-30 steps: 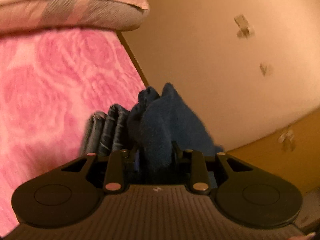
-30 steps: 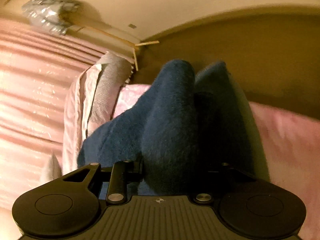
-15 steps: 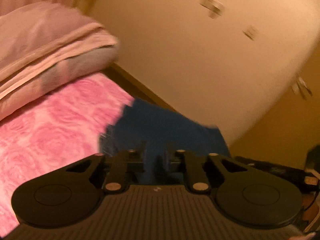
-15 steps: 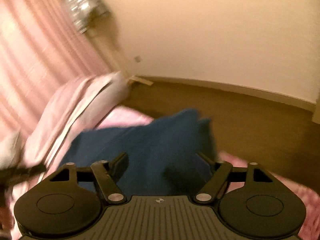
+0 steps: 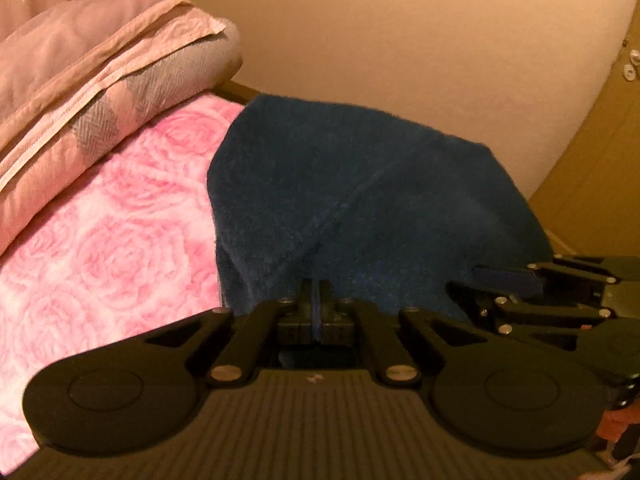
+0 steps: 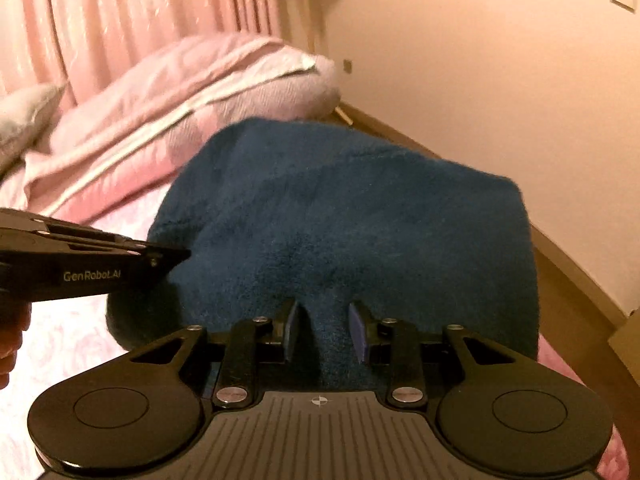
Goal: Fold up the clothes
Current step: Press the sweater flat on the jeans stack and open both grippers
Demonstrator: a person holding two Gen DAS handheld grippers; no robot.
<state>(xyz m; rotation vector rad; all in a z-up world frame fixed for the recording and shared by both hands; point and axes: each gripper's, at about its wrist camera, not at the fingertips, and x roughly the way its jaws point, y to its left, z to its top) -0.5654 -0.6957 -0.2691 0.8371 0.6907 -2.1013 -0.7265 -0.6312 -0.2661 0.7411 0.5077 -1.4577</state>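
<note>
A dark blue fleecy garment (image 5: pixel 360 184) lies spread on the pink rose-patterned bedspread (image 5: pixel 120 240). My left gripper (image 5: pixel 316 300) is shut at the garment's near edge, and a crease runs up the cloth from its tips. In the right wrist view the left gripper (image 6: pixel 152 256) pokes in from the left against the garment (image 6: pixel 340 216). My right gripper (image 6: pixel 325 330) is open, its blue pads (image 6: pixel 358 334) standing apart with the cloth lying between them. The right gripper (image 5: pixel 520 280) also shows at the right edge of the left wrist view.
A folded pink and grey quilt (image 5: pixel 100 80) is piled at the head of the bed, in front of pink curtains (image 6: pixel 140 20). A cream wall (image 5: pixel 400 40) runs close behind the garment. A wooden edge (image 6: pixel 560 272) borders the bed on the right. A hand (image 6: pixel 12 340) holds the left gripper.
The garment was bunched and held up in both grippers; now it lies spread on the bed. The right gripper has opened and let go. Both cameras swung toward the quilt and wall.
</note>
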